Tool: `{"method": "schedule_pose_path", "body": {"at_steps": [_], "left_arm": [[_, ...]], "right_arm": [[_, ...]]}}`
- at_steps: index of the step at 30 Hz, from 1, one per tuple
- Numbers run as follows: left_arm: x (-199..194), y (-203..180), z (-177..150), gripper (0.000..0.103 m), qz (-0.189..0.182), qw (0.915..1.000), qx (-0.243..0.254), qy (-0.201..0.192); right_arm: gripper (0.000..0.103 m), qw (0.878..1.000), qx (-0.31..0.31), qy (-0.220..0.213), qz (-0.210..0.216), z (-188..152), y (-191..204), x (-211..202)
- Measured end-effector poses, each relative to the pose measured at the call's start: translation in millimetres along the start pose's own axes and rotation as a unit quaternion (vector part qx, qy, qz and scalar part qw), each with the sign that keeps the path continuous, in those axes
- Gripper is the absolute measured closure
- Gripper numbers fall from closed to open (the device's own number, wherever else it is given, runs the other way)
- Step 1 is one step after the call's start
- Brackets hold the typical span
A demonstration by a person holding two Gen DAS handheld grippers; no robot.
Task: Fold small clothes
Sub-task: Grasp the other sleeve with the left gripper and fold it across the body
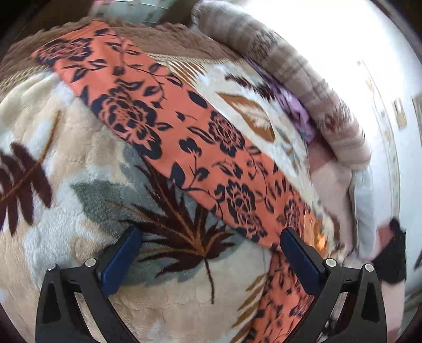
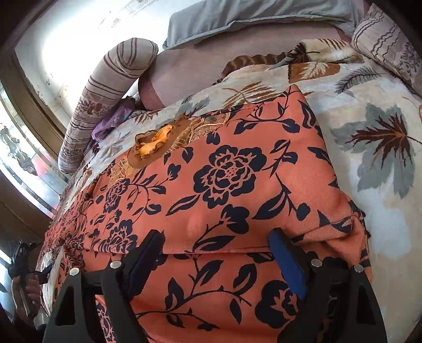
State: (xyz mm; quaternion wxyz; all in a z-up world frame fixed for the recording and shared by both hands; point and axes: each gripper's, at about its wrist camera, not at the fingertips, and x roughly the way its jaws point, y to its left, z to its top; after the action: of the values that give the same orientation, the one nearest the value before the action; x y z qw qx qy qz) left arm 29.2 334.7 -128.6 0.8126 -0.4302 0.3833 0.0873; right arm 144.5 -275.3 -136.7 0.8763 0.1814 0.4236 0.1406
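An orange garment with a dark blue flower print (image 1: 168, 126) lies as a long folded band across a plush leaf-patterned blanket (image 1: 66, 163). My left gripper (image 1: 211, 234) is open and empty just above the blanket, beside the garment's near end. In the right wrist view the same garment (image 2: 226, 179) fills the middle, with a folded edge running between the fingers. My right gripper (image 2: 215, 237) is open, its fingers spread over that fold. An orange ruffled trim (image 2: 153, 143) shows at the garment's far left edge.
A striped bolster pillow (image 2: 105, 87) lies along the bed's far side by the wall, also in the left wrist view (image 1: 303, 79). A purple cloth (image 2: 108, 121) lies beside it. A grey pillow (image 2: 237, 18) and patterned cushion (image 2: 390, 44) lie at the head. My left gripper shows at the lower left (image 2: 23, 261).
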Motion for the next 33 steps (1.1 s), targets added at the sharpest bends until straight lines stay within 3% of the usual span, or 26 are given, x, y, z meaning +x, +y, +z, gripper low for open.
{"method": "schedule_pose_path", "body": {"at_steps": [2,5,7,11,13,17,20,21,22,24,27,29,33], "left_arm": [[-7,1,4,0.000,-0.014,0.9999,-0.006,-0.001],[-39,12,22,0.001,-0.024,0.9954,-0.037,-0.085],[-49,26,42,0.001,-0.012,0.9913,-0.050,-0.121],[-38,63,87,0.001,0.030,0.9819,-0.111,-0.150],[-27,80,99,0.016,0.032,0.9778,-0.147,-0.146],[-19,82,119,0.029,0.041,0.9757,-0.154,-0.150],[-15,96,125,0.067,0.067,0.9688,-0.188,-0.147],[-13,97,129,0.097,0.092,0.9677,-0.189,-0.139],[-13,100,131,0.097,0.103,0.9676,-0.188,-0.133],[-15,79,134,0.098,0.138,0.9702,-0.146,-0.135],[-30,-1,130,0.098,0.156,0.9719,-0.008,-0.177],[-37,-71,112,0.098,0.134,0.9674,0.089,-0.196],[-33,-217,45,0.098,0.040,0.9506,0.243,-0.189]], "right_arm": [[0.017,1.000,-0.002,0.000,-0.001,0,1,0],[0.017,1.000,0.000,-0.002,0.003,-1,-2,-1],[0.017,1.000,0.002,-0.002,0.006,-1,-3,-1],[0.017,1.000,0.004,-0.004,0.010,-2,-5,-1],[0.017,1.000,0.006,-0.006,0.012,-2,-6,-1],[0.017,1.000,0.007,-0.007,0.015,-2,-6,-1],[0.017,1.000,0.007,-0.007,0.015,-2,-6,-2],[0.017,1.000,0.008,-0.008,0.016,-2,-7,-2],[0.017,1.000,0.009,-0.009,0.018,-2,-8,-2],[0.017,1.000,0.012,-0.010,0.021,-2,-9,-3],[0.017,1.000,0.012,-0.012,0.023,-3,-9,-3],[0.017,0.999,0.018,-0.016,0.029,-3,-11,-4],[0.017,0.998,0.031,-0.022,0.047,-3,-17,-6]]}}
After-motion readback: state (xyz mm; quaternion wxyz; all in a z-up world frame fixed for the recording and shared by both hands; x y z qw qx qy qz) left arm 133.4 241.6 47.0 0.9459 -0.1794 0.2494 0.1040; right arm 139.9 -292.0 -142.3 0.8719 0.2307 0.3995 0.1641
